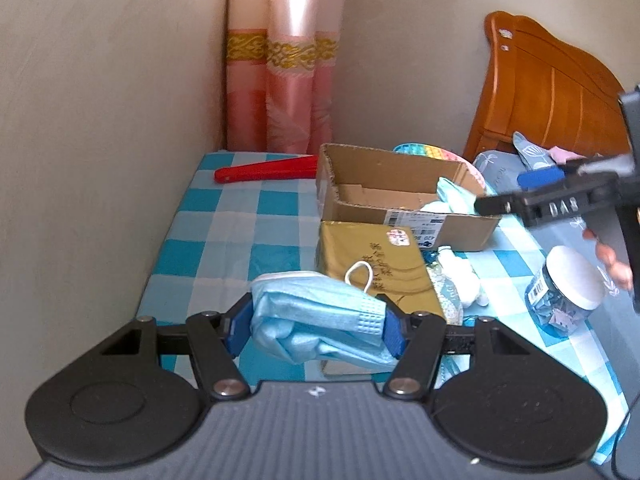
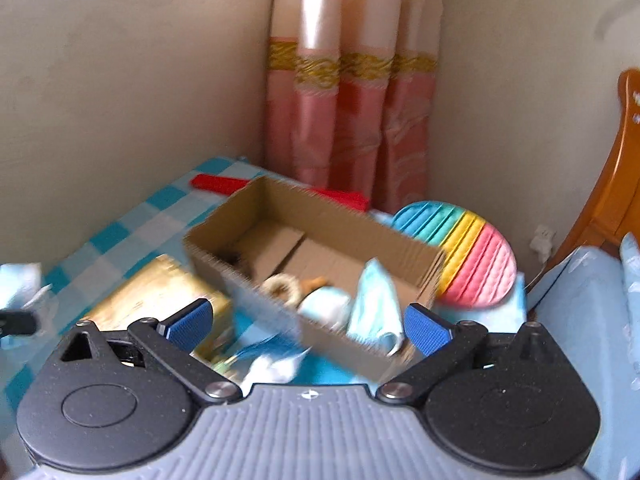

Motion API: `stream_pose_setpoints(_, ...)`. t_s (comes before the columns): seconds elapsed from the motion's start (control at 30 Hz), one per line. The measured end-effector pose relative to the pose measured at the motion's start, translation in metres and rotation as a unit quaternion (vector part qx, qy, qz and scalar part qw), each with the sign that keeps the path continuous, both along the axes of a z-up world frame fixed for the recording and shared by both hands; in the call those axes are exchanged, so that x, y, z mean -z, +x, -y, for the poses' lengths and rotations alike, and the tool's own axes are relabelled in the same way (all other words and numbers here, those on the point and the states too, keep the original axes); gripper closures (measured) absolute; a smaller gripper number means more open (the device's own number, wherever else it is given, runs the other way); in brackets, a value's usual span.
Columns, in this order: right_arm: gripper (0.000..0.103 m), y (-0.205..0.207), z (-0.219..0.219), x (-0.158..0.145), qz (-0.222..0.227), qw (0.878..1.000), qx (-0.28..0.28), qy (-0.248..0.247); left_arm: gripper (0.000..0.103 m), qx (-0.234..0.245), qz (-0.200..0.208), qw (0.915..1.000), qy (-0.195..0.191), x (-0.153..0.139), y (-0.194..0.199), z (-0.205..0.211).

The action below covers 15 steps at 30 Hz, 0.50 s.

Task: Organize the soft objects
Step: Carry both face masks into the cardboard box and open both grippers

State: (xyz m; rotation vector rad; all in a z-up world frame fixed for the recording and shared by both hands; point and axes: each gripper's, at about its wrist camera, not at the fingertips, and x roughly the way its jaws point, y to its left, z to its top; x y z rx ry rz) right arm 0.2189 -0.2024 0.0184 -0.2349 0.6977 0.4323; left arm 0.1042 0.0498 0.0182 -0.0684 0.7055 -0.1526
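I take the cardboard box (image 1: 404,196) as my landmark; it stands open-topped on the blue-and-white checked tabletop (image 1: 224,220), in the corner of the room.

Behind the box hangs a pink curtain (image 1: 280,80) with a gold band. To the right of the box rises a wooden headboard (image 1: 540,80), with pale blue bedding (image 2: 580,300) below it.

Behind the box's right end, a rainbow-coloured round mat (image 2: 468,256) leans partly out from behind its far wall. Behind its left end lies a red flat object (image 1: 264,170).

In front of the box, touching its near wall in my left view, lies a gold packet (image 1: 376,268) with printed characters. Right of the packet and in front of the box stands a jar (image 1: 568,292) with a white lid.

Inside the box, at its right end, a pale blue face mask (image 2: 376,304) rests against the near wall, beside a few small items too blurred for me to name.

My left gripper (image 1: 316,326) sits in front of the box, over the near end of the gold packet; its jaws pinch a bundle of blue masks (image 1: 316,320), one white ear loop lying on the packet.

My right gripper (image 2: 308,326) hovers at the box's near right end; its jaws are spread wide and grip nothing.
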Motion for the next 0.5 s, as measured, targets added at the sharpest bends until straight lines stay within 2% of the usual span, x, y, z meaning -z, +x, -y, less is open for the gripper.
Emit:
stream_pose_setpoints(0.1,0.000,-0.023,0.001,0.005,-0.015,1.000,-0.006,0.020,0.041,0.009,0.003,0.9999,0.005,-0.004,0.001,0.005)
stream_pose_setpoints(0.23,0.000,-0.056,-0.004,0.011,-0.016,1.000,-0.002,0.008,0.041,0.021,0.004,0.9997,0.013,-0.010,0.005,0.013)
stream_pose_setpoints(0.37,0.000,-0.081,-0.006,0.020,-0.023,1.000,0.020,0.005,0.041,0.033,0.004,0.9993,0.018,-0.015,0.014,0.022)
stream_pose_setpoints(0.5,0.000,-0.099,-0.004,0.024,-0.011,0.998,0.062,-0.004,0.041,0.049,0.005,0.9985,0.022,-0.022,0.031,0.032)
